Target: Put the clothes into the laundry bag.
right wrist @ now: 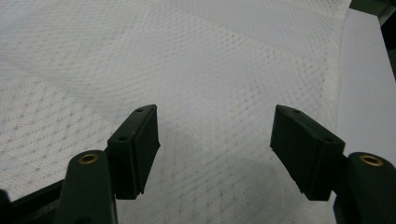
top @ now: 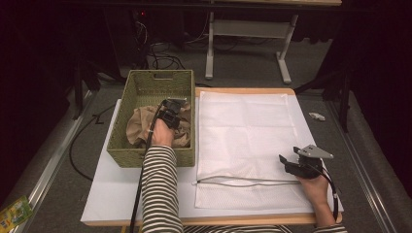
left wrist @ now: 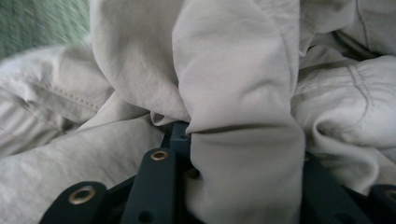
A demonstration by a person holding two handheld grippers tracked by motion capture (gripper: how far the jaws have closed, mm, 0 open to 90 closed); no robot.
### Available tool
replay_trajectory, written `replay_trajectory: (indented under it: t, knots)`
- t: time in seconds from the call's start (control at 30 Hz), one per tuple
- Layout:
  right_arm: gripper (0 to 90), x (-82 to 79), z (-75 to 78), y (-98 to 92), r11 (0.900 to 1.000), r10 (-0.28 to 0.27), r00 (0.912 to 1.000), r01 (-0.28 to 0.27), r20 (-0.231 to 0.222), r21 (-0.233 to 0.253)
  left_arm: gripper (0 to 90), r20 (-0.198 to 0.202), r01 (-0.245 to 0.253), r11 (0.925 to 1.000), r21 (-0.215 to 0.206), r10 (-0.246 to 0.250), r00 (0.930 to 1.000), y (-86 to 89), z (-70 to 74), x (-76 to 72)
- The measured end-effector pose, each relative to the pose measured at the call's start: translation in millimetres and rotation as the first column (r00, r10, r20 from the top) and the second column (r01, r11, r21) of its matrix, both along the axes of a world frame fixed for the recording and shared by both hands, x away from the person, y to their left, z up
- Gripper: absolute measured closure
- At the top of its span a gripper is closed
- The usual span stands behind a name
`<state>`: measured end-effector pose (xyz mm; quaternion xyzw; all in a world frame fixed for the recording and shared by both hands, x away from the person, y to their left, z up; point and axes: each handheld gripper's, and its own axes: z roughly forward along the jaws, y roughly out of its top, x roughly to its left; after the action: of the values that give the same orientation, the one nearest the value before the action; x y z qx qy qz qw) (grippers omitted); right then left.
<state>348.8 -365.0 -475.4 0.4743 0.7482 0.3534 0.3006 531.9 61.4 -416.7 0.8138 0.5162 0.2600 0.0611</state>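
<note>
Left tongs (top: 171, 115) down in the green woven basket (top: 130, 90) at the left of the counter (top: 116, 194), clenched on a fold of the crumpled tan cloth (left wrist: 233, 107) inside it. Right tongs (right wrist: 215, 149) released, jaws wide apart, low over the right edge of the white mesh bag (top: 243, 126) lying flat beside the basket. Bag's zipper (top: 243, 181) along the near end, just left of the right tongs.
</note>
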Motion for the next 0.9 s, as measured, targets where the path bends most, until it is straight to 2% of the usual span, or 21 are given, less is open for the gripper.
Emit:
replay_trajectory:
  t: [0.07, 0.13, 0.17, 0.27, 0.4, 0.5, 0.53, 0.57, 0.67, 0.73, 0.77, 0.8, 0.9]
  knots:
    - [32.4, -0.1, -0.1, 0.4, 1.0, 0.001, 1.0, -0.001, 0.001, -0.008, 70.3, 0.018, 0.016, 0.9999, 0.006, -0.016, 0.9997, 0.8, 3.4, -2.9]
    - [32.4, -0.1, -0.2, 0.9, 1.0, 0.001, 1.0, -0.001, 0.001, -0.012, 71.3, 0.019, 0.02, 0.9997, -0.01, -0.02, 0.9996, 2.3, 6.1, -3.5]
    - [32.4, -0.1, -0.3, 1.7, 1.0, 0.003, 1.0, -0.003, 0.003, -0.021, 72.6, 0.02, 0.032, 0.999, -0.03, -0.032, 0.9993, 4.6, 8.9, -4.3]
    - [32.4, -0.3, -0.3, 1.8, 1.0, 0.0, 1.0, 0.0, 0.002, -0.02, 75.7, 0.04, 0.027, 0.9965, -0.079, -0.024, 0.9989, 8.4, 16.2, -6.8]
    - [32.4, -0.4, -0.4, 2.4, 1.0, 0.001, 1.0, -0.001, 0.001, -0.025, 77.9, 0.079, 0.033, 0.9884, -0.148, -0.022, 0.9966, 16.6, 29.4, -12.0]
    - [32.4, -0.2, -0.6, 2.7, 1.0, 0.004, 1.0, -0.004, 0.004, -0.031, 78.5, 0.119, 0.053, 0.9762, -0.21, -0.028, 0.9925, 24.6, 41.5, -18.1]
    - [32.4, -0.2, -0.6, 2.9, 1.0, 0.004, 1.0, -0.004, 0.004, -0.031, 78.5, 0.119, 0.053, 0.9762, -0.21, -0.028, 0.9925, 24.6, 41.5, -18.1]
    - [32.4, -0.2, -0.6, 2.9, 0.999, 0.004, 1.0, -0.004, 0.005, -0.032, 78.7, 0.15, 0.068, 0.9637, -0.258, -0.03, 0.9882, 30.2, 50.3, -22.9]
    - [32.2, -0.4, -0.5, 2.9, 0.999, 0.002, 1.0, -0.002, 0.005, -0.034, 79.1, 0.193, 0.093, 0.9406, -0.327, -0.029, 0.9807, 39.1, 63.5, -29.9]
    - [32.2, -0.4, -0.5, 2.8, 0.999, 0.002, 1.0, -0.002, 0.005, -0.035, 79.3, 0.22, 0.11, 0.9273, -0.358, -0.031, 0.9751, 43.8, 72.8, -34.8]
    - [32.2, -0.3, -0.6, 2.9, 0.999, 0.002, 1.0, -0.001, 0.004, -0.032, 79.4, 0.22, 0.11, 0.9273, -0.358, -0.031, 0.9751, 43.8, 72.8, -34.8]
    - [32.2, -0.2, -0.6, 2.8, 0.999, 0.003, 1.0, -0.003, 0.005, -0.032, 79.5, 0.25, 0.133, 0.9151, -0.381, -0.036, 0.9676, 46.6, 81.5, -39.9]
    - [32.3, -0.2, -0.5, 2.7, 1.0, -0.001, 1.0, 0.001, 0.002, -0.027, 79.7, 0.284, 0.163, 0.9007, -0.403, -0.046, 0.9579, 49.0, 93.7, -46.9]
